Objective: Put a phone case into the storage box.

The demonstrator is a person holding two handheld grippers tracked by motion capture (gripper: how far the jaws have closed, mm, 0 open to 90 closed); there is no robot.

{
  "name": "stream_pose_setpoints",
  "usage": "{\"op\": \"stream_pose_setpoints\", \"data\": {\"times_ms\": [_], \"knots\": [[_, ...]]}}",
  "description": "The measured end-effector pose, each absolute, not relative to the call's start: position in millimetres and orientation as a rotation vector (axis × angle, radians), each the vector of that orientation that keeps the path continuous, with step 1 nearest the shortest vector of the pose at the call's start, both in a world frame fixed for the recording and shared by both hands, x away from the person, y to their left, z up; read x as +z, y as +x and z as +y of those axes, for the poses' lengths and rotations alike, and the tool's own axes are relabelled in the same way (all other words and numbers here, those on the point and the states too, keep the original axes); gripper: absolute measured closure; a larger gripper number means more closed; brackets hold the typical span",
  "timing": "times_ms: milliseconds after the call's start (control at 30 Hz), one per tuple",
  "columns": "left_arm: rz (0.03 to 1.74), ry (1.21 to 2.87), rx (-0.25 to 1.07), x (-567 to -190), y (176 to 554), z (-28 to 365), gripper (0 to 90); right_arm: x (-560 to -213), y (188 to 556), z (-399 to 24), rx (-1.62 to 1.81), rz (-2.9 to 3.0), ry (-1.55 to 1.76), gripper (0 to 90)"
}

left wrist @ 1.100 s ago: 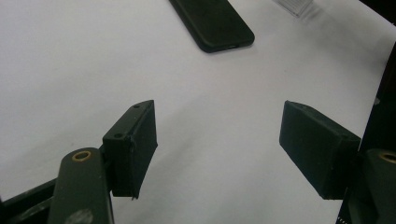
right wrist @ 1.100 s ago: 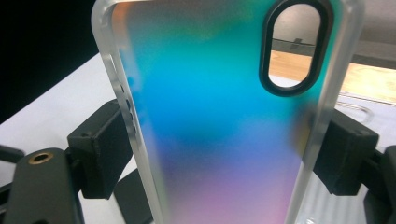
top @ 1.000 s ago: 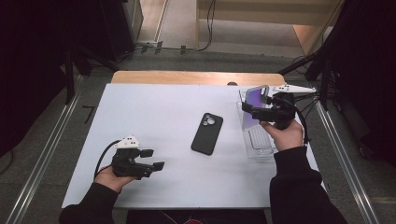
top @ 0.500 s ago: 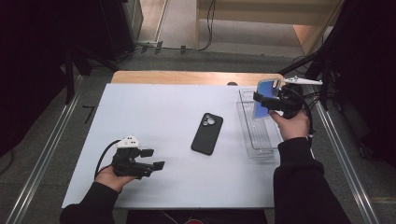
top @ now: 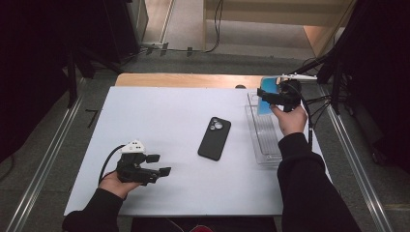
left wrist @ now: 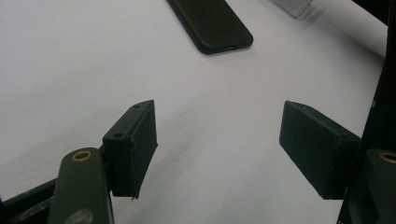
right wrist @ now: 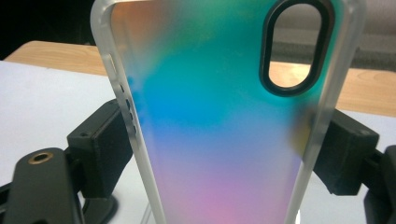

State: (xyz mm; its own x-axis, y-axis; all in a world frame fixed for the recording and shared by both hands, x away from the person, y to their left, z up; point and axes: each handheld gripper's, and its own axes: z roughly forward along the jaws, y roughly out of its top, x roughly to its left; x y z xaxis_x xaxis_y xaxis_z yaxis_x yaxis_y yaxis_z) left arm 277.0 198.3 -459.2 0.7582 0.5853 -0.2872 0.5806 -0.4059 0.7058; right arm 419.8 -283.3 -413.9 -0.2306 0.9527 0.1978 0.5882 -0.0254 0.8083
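iridescent plastic, shading teal to blue to pink, forms the phone case (right wrist: 224,121) pinched by its two long edges between the jaws of the right gripper (top: 276,94). the case is raised over the far end of the clear tray (top: 265,145) at the right edge of the white table (top: 159,116). a black phone (top: 214,138) lies face down near the table centre. the left gripper (top: 153,165) rests low at the near left, jaws spread wide with nothing between them.
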Motion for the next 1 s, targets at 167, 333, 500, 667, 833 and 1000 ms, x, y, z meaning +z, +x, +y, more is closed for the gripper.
{"op": "stream_pose_setpoints", "data": {"times_ms": [167, 333, 500, 667, 833, 1000], "knots": [[0.861, 2.104, 0.005, -460, 277, 197, 28.3, -424, 438, -284, 1.168, 1.826, 1.665, 14.8], [0.858, 2.105, -0.001, -460, 277, 197, 28.3, -435, 454, -278, 1.099, 1.821, 1.682, 14.7], [0.854, 2.103, -0.003, -460, 277, 196, 28.3, -445, 466, -273, 1.077, 1.81, 1.697, 14.5], [0.845, 2.105, -0.009, -460, 277, 196, 28.3, -451, 476, -272, 1.089, 1.78, 1.727, 14.4], [0.843, 2.11, -0.015, -460, 277, 195, 28.3, -455, 482, -271, 1.079, 1.77, 1.747, 14.3], [0.84, 2.114, -0.018, -460, 278, 195, 28.3, -460, 484, -268, 1.051, 1.798, 1.727, 13.8]]}}
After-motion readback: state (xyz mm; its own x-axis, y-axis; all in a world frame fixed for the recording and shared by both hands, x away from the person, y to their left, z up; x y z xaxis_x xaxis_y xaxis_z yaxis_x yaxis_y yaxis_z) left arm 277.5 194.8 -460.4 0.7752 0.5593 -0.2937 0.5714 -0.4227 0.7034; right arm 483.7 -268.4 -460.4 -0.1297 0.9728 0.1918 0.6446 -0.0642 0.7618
